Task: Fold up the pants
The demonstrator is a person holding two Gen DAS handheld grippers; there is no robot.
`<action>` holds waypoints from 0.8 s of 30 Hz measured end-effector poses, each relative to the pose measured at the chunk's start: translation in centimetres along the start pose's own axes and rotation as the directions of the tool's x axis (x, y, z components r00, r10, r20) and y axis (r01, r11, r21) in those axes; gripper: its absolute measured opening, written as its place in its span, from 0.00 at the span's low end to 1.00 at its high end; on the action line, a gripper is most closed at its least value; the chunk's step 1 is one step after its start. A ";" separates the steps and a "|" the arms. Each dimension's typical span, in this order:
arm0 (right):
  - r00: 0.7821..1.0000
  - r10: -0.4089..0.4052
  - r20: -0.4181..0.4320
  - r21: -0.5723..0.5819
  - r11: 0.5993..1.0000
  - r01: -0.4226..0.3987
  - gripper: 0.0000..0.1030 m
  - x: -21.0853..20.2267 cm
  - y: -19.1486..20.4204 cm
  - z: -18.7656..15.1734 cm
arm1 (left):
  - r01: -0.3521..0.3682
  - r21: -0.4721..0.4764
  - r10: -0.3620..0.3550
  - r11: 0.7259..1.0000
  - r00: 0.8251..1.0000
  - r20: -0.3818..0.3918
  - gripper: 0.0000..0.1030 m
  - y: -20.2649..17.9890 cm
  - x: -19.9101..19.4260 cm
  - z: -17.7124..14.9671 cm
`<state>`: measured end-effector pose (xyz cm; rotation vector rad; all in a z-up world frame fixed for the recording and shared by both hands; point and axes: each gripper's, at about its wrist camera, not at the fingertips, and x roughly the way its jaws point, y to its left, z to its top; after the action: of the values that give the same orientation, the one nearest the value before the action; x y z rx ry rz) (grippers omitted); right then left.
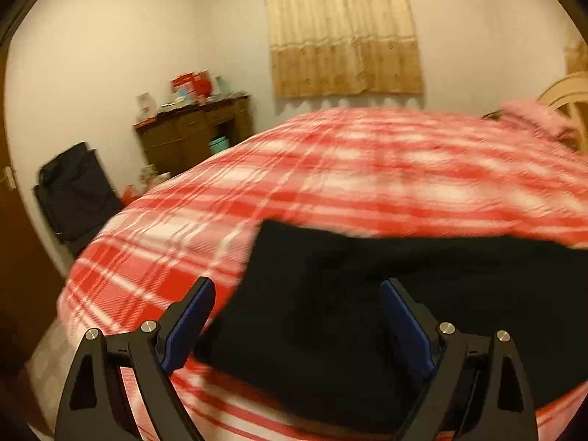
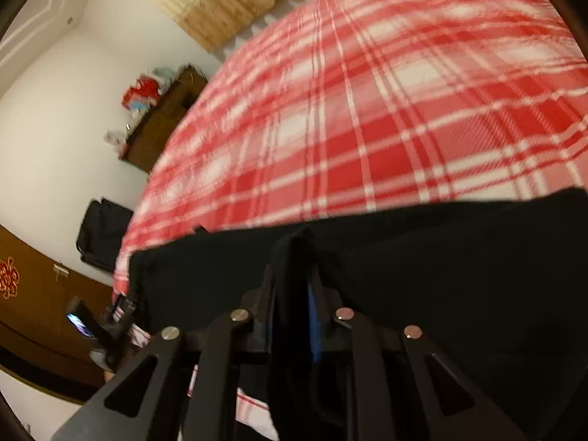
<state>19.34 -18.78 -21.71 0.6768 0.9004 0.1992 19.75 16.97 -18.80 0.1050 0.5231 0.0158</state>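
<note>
While black pants (image 1: 349, 312) lie on the red plaid bedspread (image 1: 330, 169), left gripper (image 1: 297, 294) hangs over them, fingers spread wide, touching nothing; right gripper (image 2: 296, 257) pinches a raised fabric fold.

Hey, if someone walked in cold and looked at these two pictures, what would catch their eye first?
First, the red and white plaid bedspread filling the middle of both views. Next, the black pants lying across its near edge. The right gripper is shut on a fold of them, while the left gripper hangs open above the pants. A tan curtain hangs on the far wall.
</note>
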 end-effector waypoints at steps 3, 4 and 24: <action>0.997 0.058 -0.056 -0.030 0.998 -0.060 0.56 -0.1 0.1 -0.6 | 0.163 -0.012 -0.163 0.987 0.987 -0.015 0.89 -3.2 -1.6 0.9; 0.994 0.087 -0.059 -0.043 0.995 -0.090 0.67 -0.6 0.3 -0.8 | 0.236 -0.014 -0.237 0.972 0.971 -0.038 0.89 -4.8 -1.9 0.9; 0.971 -0.071 0.228 -0.043 0.996 0.083 0.68 -11.7 -7.8 -1.1 | 0.668 -0.111 -0.663 0.736 0.677 -0.319 0.74 -25.5 -1.4 0.6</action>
<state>10.36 -29.40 -19.29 0.6015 0.6984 0.0731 18.51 -8.55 -20.24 -0.0857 0.8890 -0.7108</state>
